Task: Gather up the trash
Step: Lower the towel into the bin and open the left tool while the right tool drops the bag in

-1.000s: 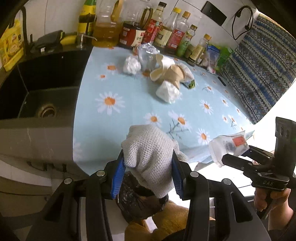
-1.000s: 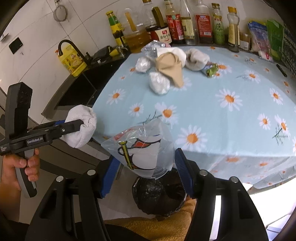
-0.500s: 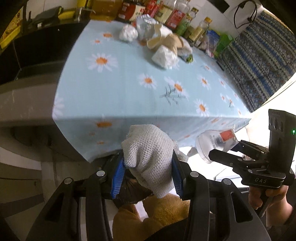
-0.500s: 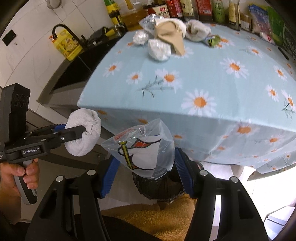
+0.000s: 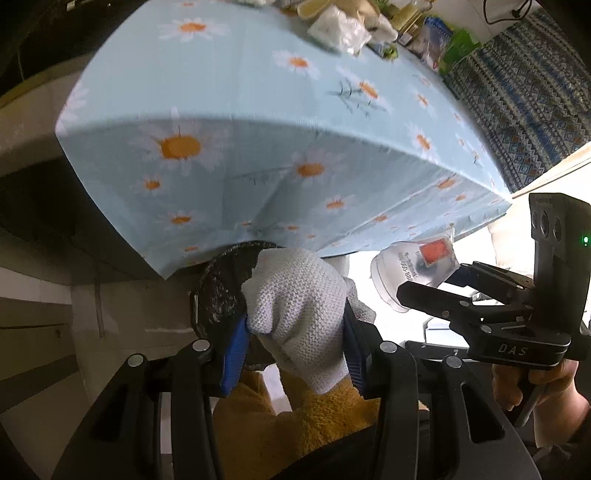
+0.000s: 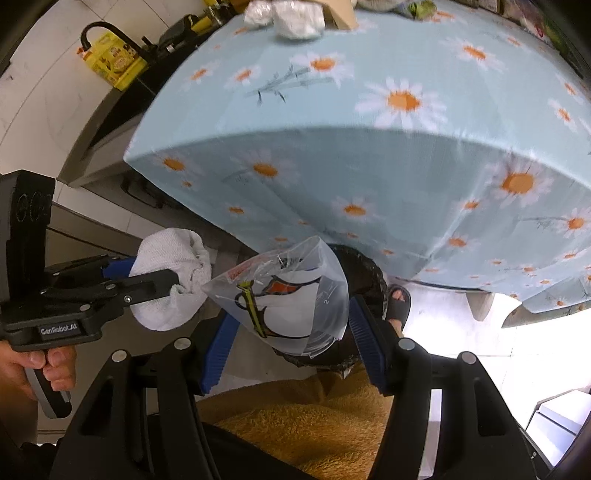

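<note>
My left gripper (image 5: pixel 295 347) is shut on a white knitted cloth (image 5: pixel 299 310), held below the table edge just over a black-lined trash bin (image 5: pixel 218 291). It also shows in the right wrist view (image 6: pixel 173 284). My right gripper (image 6: pixel 288 332) is shut on a clear plastic bag (image 6: pixel 291 295) with a printed picture, held above the same bin (image 6: pixel 365 273). In the left wrist view the bag (image 5: pixel 413 273) sits in the right gripper at the right. More trash (image 6: pixel 299 14) lies at the far end of the daisy tablecloth (image 6: pixel 369 122).
The tablecloth hangs over the table edge (image 5: pixel 258 184) right above the bin. A sink counter with a yellow bottle (image 6: pixel 114 62) is to the left. A foot in a sandal (image 6: pixel 397 306) stands beside the bin. My yellow-clad lap (image 6: pixel 306 417) is below both grippers.
Both grippers have dropped from table height to below the table edge, carrying the cloth and the bag down over the bin. Both stay shut.
</note>
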Demonstrator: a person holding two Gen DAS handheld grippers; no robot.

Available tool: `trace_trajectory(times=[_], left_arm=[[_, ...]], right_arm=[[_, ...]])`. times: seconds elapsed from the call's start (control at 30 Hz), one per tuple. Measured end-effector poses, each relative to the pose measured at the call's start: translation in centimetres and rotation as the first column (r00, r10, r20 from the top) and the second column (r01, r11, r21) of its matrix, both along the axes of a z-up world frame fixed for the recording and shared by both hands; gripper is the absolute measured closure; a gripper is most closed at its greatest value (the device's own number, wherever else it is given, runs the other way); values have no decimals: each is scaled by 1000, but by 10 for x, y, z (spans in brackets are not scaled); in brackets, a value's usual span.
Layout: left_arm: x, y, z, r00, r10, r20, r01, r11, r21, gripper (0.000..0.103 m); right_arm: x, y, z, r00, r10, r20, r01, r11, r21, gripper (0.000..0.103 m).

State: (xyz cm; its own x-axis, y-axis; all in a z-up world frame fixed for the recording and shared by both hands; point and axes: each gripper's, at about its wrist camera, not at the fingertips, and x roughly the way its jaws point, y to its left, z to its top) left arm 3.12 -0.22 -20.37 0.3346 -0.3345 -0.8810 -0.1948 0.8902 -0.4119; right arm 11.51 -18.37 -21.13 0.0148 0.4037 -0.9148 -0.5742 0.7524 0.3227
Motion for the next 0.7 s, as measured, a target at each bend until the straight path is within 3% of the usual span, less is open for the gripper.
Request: trace_trajectory(times=[0.4,0.47,0.57,0.7], left_arm=[[1,-11,-23,997,-14,-81,13,1000,-6,54],[2,-12,-26,995,-12,-98,11,1000,-13,46],[3,-15,-32,992,-6,-125,4,1000,-13,45],[2,-14,-35,989,2,-146,-3,1000,-5,43]], right_arm=[[4,-1,-18,999,-3,-50,2,1000,-7,42],[6,-2,-20,998,-16,-61,16,1000,-2,41],[10,-7,-23,996,-45,-78,46,999,0,35],[15,-12,-22,995,-71,-76,71,997,-2,35]])
